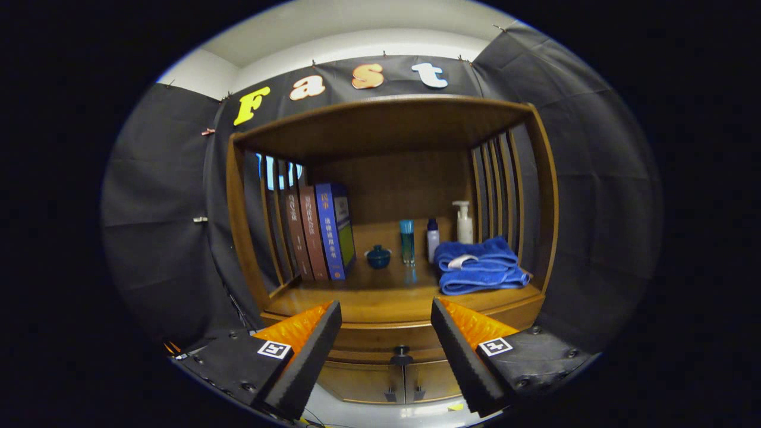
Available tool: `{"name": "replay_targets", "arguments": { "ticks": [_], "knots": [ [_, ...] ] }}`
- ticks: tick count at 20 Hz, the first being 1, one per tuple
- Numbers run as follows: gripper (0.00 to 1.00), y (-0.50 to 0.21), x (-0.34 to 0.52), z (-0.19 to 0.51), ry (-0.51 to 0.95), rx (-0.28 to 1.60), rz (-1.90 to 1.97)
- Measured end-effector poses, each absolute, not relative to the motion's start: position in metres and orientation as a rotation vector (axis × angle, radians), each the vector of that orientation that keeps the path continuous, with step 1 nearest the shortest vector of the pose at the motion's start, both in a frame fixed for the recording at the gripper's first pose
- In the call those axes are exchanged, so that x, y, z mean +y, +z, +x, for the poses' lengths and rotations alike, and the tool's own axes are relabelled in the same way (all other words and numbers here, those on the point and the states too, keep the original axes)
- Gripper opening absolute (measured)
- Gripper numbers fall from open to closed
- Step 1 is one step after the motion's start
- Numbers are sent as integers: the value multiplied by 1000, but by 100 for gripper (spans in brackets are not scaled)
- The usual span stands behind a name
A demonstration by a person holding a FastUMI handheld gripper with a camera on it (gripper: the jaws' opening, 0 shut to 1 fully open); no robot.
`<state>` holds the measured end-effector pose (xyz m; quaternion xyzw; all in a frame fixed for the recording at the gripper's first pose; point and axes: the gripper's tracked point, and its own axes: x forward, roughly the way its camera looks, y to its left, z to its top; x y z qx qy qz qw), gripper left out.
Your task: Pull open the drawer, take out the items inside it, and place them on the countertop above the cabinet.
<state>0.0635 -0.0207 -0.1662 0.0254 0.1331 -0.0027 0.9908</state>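
Observation:
A wooden cabinet point(392, 178) stands ahead of me with an open shelf on top. Its countertop point(380, 300) lies just beyond my fingertips. Below it runs the drawer front point(386, 340), closed, with a small dark knob point(402, 352) in the middle. My gripper point(386, 315) hangs open in front of the drawer, a wide gap between the fingers, nothing held. The knob sits low in that gap, still some way ahead. The inside of the drawer is hidden.
On the countertop stand three books point(318, 232) at the left, a small blue lidded pot point(378, 257), a tall teal bottle point(407, 241), a small white bottle point(433, 241), a pump bottle point(464, 221) and folded blue towels point(478, 264). Two cabinet doors point(404, 380) sit under the drawer.

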Motion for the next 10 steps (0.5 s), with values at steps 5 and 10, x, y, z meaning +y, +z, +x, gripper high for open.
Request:
{"name": "replay_targets", "arguments": {
  "ticks": [5, 10],
  "knots": [
    [99, -227, -27, 86, -23, 361, 61],
    [99, -282, -33, 96, -47, 462, 54]
  ]
}}
